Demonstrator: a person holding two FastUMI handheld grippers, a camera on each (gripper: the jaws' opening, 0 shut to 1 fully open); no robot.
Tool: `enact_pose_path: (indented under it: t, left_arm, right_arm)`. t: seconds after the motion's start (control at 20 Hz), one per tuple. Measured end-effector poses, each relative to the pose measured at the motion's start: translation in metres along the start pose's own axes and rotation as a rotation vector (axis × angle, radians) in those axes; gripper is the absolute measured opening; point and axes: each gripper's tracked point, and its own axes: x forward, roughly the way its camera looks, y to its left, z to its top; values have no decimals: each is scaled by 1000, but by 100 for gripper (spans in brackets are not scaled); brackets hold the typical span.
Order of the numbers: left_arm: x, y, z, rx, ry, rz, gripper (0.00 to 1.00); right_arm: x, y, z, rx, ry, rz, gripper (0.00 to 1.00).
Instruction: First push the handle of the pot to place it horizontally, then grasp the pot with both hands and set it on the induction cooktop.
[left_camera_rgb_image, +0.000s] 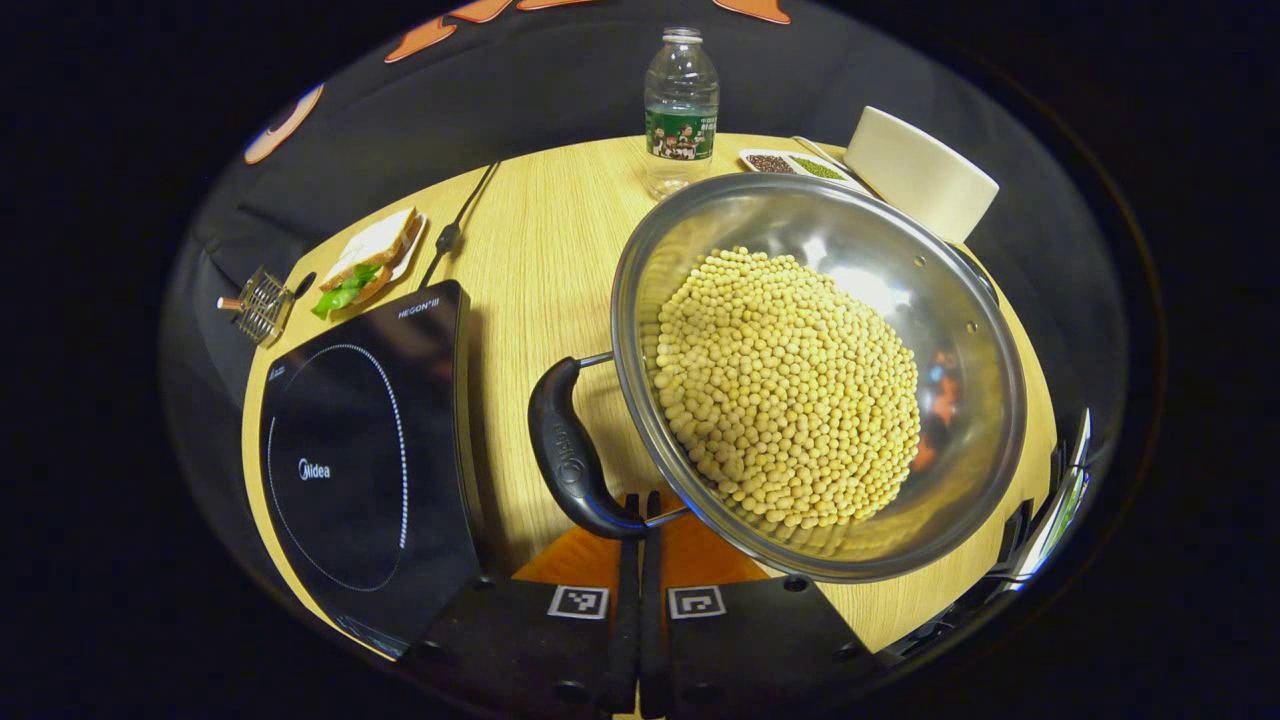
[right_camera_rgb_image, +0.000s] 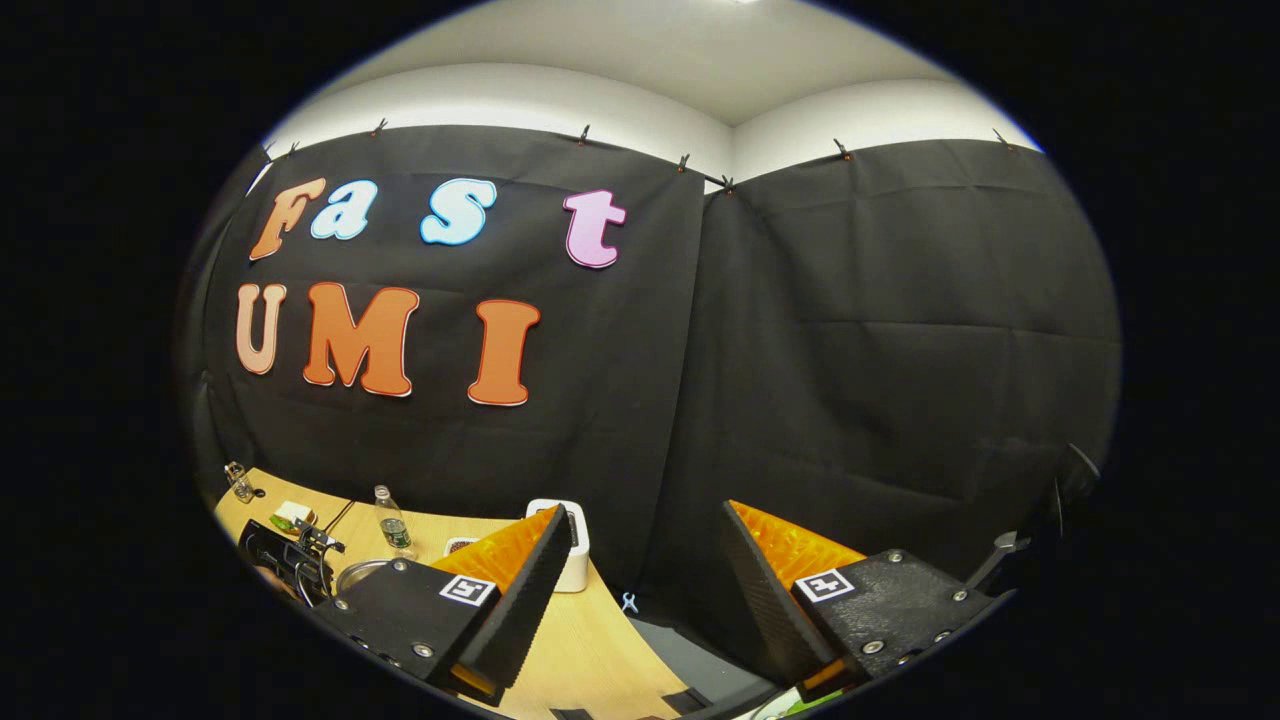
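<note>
Pot (left_camera_rgb_image: 820, 370), wide, steel, heaped with pale soybeans (left_camera_rgb_image: 785, 385), up and right of the left gripper (left_camera_rgb_image: 640, 560) fingertips, on the wooden table (left_camera_rgb_image: 540, 230).

Left to right, ahead of those fingers: far up-left a small wire rack (left_camera_rgb_image: 262, 303) at the table edge; next a sandwich (left_camera_rgb_image: 368, 262) on a small plate; below it, left of the fingers, the induction cooktop (left_camera_rgb_image: 360, 460), flat, black, bare on top. Then the pot's black handle (left_camera_rgb_image: 568, 450), a loop on a wire bail, directly above the fingertips, its lower end touching or just at them, long axis running up and slightly left, away from the fingers. Beyond, a water bottle (left_camera_rgb_image: 681, 100); right of it a tray of seeds (left_camera_rgb_image: 795, 165) and a white container (left_camera_rgb_image: 920, 172).

Left gripper fingers pressed together, no gap, nothing between them: a pushing pose, tips against the handle's lower end, by the look of it.

Right gripper (right_camera_rgb_image: 640, 590) spread wide, nothing held, aimed at the booth wall, table low at its left; well apart from the pot.

Left hand nearer by far. Judgement: handle step in hand, not finished. Next move likely a sideways nudge on the handle from the closed tips. Cooktop well left of the pot, so a leftward carry afterwards. Risk: beans spilling if tilted.
</note>
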Motion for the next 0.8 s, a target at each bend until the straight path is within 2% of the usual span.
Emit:
enact_pose_path:
  t: [0.05,0.2,0.25,0.3,0.45,0.8]
  left_arm:
    - [1,1,1,-1,-3,-6,8]
    - [7,3,8,-29,-5,-33,8]
    - [7,2,7,-38,-4,-45,8]
    - [7,2,8,-43,-4,-53,8]
    - [5,-1,8,-44,-3,-74,8]
    - [-25,-10,11,-52,-33,-170,8]
  right_arm:
    - [1,2,-2,1,6,0,93]
    - [5,8,-9,4,26,6,93]
    - [5,11,-11,4,33,9,97]
    - [6,13,-12,2,40,12,93]
    - [7,19,-18,2,57,23,93]
    - [13,28,-34,16,99,35,94]
